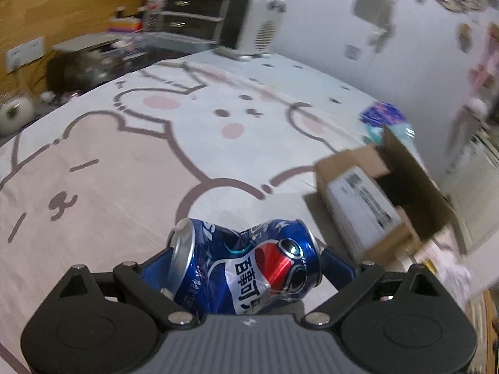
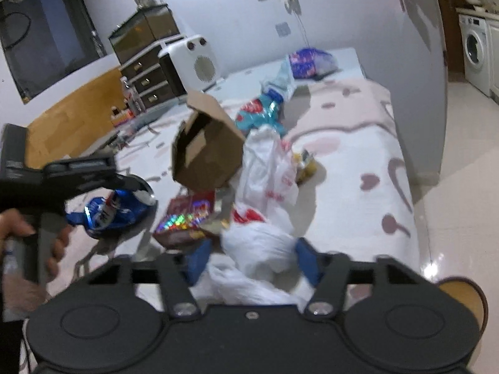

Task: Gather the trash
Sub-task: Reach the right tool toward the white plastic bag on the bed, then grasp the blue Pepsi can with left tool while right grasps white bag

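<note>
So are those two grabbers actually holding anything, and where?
The left hand-held gripper grips a crushed can by its two ends. The right hand-held gripper straddles a white bag; a grip cannot be told.

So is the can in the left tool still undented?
No: the can between the left tool's fingers is crumpled in at its middle.

"Can you read the label on that cardboard box (image 1: 368, 199)?"

"No, it's smeared. The can (image 1: 246, 265) hides the left gripper (image 1: 246, 268) pads, and the white bag (image 2: 262, 249) covers the right gripper (image 2: 252, 258) tips."

"Whose hand (image 2: 28, 249)?"

"Cut off by the edge."
</note>
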`<state>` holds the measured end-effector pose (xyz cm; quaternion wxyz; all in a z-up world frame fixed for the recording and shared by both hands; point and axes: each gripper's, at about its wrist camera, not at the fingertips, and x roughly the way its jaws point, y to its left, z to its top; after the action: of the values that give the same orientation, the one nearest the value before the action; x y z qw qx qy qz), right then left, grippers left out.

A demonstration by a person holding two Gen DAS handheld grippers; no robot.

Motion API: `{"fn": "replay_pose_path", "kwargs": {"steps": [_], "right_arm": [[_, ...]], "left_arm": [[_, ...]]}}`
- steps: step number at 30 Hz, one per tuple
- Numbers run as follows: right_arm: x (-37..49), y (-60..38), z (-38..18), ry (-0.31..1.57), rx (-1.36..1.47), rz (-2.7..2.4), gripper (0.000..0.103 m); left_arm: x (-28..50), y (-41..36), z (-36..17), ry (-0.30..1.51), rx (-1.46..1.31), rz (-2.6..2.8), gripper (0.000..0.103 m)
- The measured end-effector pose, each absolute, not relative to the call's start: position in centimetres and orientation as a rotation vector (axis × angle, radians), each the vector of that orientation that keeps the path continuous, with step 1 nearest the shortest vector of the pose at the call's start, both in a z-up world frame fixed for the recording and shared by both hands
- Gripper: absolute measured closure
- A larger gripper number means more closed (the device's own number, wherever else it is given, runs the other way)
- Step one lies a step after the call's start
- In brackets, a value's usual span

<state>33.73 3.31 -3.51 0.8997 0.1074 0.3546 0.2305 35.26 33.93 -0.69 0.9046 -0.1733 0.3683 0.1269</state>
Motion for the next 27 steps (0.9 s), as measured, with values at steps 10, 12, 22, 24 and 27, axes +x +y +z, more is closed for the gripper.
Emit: {"fn": "replay_pose_path", "kwargs": {"steps": [10, 12, 22, 24, 27], "right_arm": [[30.6, 1.5, -2.3, 0.7, 0.212, 0.556, 0.055], [29.7, 1.1, -2.1, 0.694, 0.212, 0.576, 0.056], [23.5, 0.4, -1.1, 0.697, 0.076, 0.698, 0.056], [22.2, 0.1, -1.0, 0.711, 0.041, 0.712, 0.056], [21.2, -0.7, -1.2, 0.735, 0.036, 0.711, 0.055]], "left_arm": [[28.9, 30.5, -0.5, 0.796, -0.134, -0.042, 0.006], [27.4, 29.4, -0.8, 0.809, -0.089, -0.093, 0.006], [21.0, 24.9, -1.4, 0.811, 0.046, -0.319, 0.006], [20.2, 24.4, -1.7, 0.807, 0.048, -0.315, 0.006], [19.6, 24.0, -2.2, 0.806, 0.039, -0.261, 0.005]]}}
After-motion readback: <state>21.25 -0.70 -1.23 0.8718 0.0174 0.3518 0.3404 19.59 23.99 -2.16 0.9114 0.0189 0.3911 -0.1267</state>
